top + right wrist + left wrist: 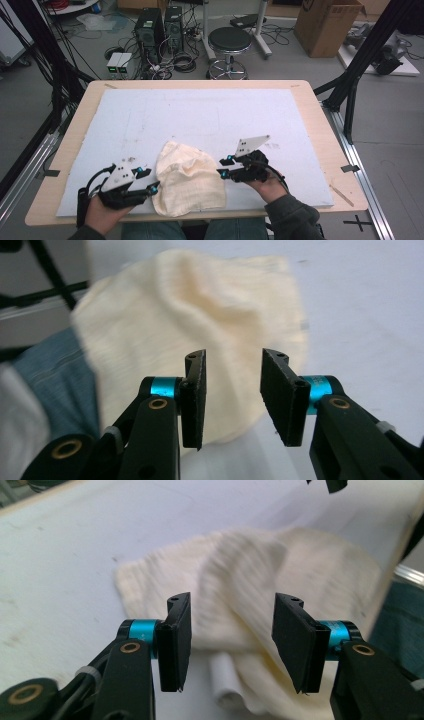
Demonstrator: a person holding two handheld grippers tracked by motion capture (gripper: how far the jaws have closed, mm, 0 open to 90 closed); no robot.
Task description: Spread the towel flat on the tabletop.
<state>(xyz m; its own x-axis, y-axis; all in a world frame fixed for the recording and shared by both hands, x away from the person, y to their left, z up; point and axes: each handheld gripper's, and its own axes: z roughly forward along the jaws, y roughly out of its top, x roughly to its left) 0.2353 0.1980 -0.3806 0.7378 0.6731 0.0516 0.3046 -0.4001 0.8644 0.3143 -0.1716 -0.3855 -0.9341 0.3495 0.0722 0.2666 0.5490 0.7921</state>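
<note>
Cream cloth point(187, 181) lies crumpled at near edge of white mat point(200, 115), between both grippers, not touched.

L gripper point(146, 181) just beside cloth's left side, jaws wide apart, nothing held. R gripper point(224, 166) at cloth's right edge, jaws also apart, empty.

Step, I judge: approach to grasp cloth for spreading or folding. Advice: pick outer edge or corner, not bunched middle; pinch one layer only; lift both sides evenly, slow.

Surface: white mat on wood table point(320, 120), few faint marks. Room behind: black stool point(229, 42), PC towers point(160, 27) w/ cables, cardboard box point(327, 25).
</note>
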